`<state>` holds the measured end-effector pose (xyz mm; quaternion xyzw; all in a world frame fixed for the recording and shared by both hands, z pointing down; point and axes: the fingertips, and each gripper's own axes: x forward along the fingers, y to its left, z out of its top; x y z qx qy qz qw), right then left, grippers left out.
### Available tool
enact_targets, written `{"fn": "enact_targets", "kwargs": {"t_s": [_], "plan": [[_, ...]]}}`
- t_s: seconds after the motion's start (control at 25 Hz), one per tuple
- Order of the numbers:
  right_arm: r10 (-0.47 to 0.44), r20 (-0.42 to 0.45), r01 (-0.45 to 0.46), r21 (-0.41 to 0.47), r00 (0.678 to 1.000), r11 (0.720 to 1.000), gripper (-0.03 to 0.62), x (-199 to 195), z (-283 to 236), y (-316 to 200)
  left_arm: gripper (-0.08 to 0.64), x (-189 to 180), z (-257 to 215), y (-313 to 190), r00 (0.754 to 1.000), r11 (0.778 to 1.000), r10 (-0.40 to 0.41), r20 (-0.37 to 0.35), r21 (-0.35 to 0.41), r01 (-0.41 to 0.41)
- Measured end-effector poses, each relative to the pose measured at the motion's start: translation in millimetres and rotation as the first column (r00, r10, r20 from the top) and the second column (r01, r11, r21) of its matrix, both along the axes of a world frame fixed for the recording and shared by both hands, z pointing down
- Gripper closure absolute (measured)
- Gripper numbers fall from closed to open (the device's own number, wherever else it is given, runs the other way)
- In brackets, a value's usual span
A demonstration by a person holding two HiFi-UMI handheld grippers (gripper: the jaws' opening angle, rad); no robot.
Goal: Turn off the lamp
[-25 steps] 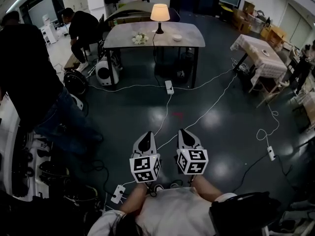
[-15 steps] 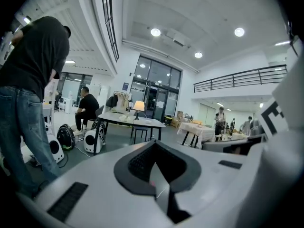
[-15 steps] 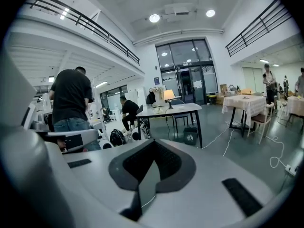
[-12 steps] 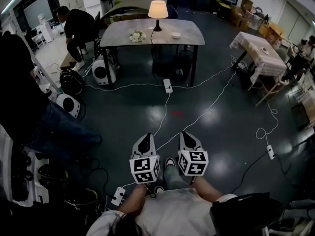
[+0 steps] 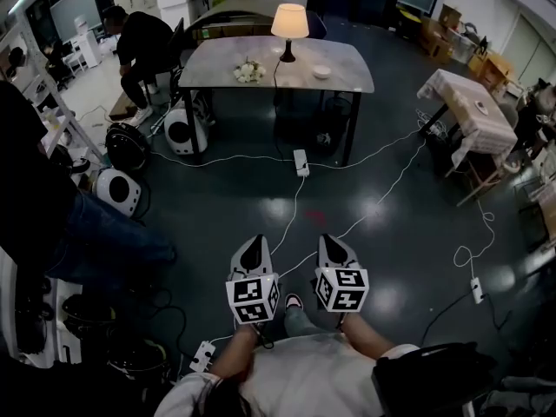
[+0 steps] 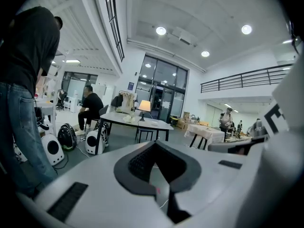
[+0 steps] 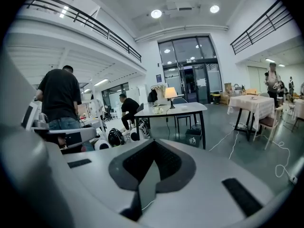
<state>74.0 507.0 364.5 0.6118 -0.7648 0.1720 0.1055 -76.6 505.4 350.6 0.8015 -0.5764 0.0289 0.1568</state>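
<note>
The lamp (image 5: 289,24), lit, with a cream shade and a dark stem, stands at the back of a grey table (image 5: 347,69) far across the room. It also shows small in the left gripper view as lamp (image 6: 144,107) and in the right gripper view as lamp (image 7: 170,93). My left gripper (image 5: 254,243) and right gripper (image 5: 330,241) are held side by side low in the head view. Both point toward the table from well short of it. Each has its jaws shut with nothing between them, as seen on the left gripper (image 6: 154,144) and the right gripper (image 7: 154,142).
White cables and a power strip (image 5: 301,157) lie on the dark floor between me and the table. A person in jeans (image 5: 78,233) stands close at the left, and another person (image 5: 143,42) sits by the table. White round machines (image 5: 180,129) sit at the left; a cloth-covered table (image 5: 473,111) stands at the right.
Both grippers have moved forward together toward the table, which now looks nearer. The standing person at the left has slid further out of the head view.
</note>
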Motion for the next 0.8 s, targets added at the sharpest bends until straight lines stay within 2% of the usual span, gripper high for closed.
{"fn": "enact_targets", "kwargs": {"t_s": [0.52,0.8], "plan": [[0.013,0.016,-0.013,-0.018,1.000,1.000,0.594,62.4,8.4,-110.0,0.565,61.3,5.8,-105.2,1.000,1.000,0.021,0.021,-0.009,-0.020],[-0.001,0.037,0.002,-0.023,0.999,1.000,0.594,78.2,14.1,-147.0,0.565,81.2,6.1,-142.4,0.999,1.000,0.021,0.045,-0.008,-0.021]]}}
